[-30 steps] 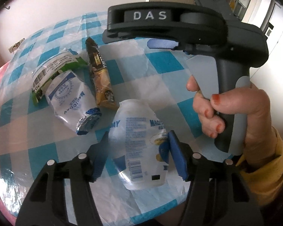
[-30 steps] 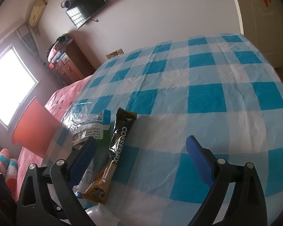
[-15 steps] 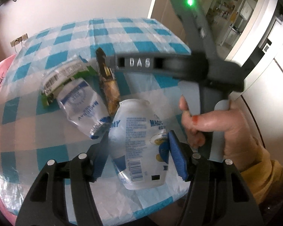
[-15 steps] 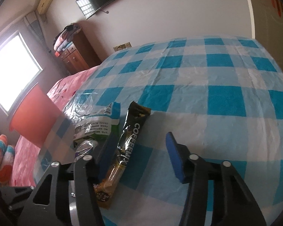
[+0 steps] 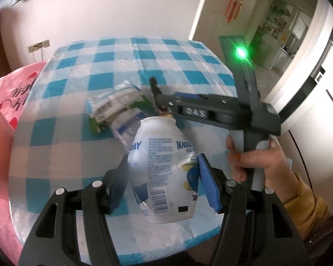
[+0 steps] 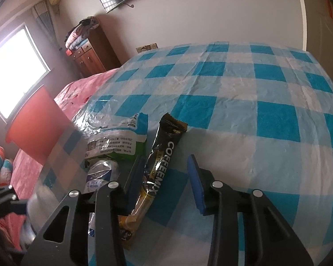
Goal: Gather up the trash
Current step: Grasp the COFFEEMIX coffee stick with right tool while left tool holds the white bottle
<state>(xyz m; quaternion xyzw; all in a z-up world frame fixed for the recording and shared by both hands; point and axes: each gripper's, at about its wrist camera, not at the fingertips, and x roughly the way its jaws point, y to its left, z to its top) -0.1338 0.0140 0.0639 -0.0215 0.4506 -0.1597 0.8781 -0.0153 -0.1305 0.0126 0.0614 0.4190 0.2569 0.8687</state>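
Observation:
My left gripper is shut on a white "Magic Day" pouch and holds it up above the blue checked table. In the right wrist view my right gripper is low over the table, its jaws closing. A black "Coffeemix" sachet lies between its pads, close to the left pad and apart from the right one. A green and white packet and a second white-blue pouch lie just left of the sachet.
A person's hand with a yellow sleeve holds the right gripper's handle. A red container stands blurred at the table's left. Pink cloth lies beyond that edge. A wooden dresser stands by the far wall.
The left gripper has risen and drawn back with the white pouch, off the table. The right gripper's jaws have narrowed from wide open and now straddle the coffee sachet.

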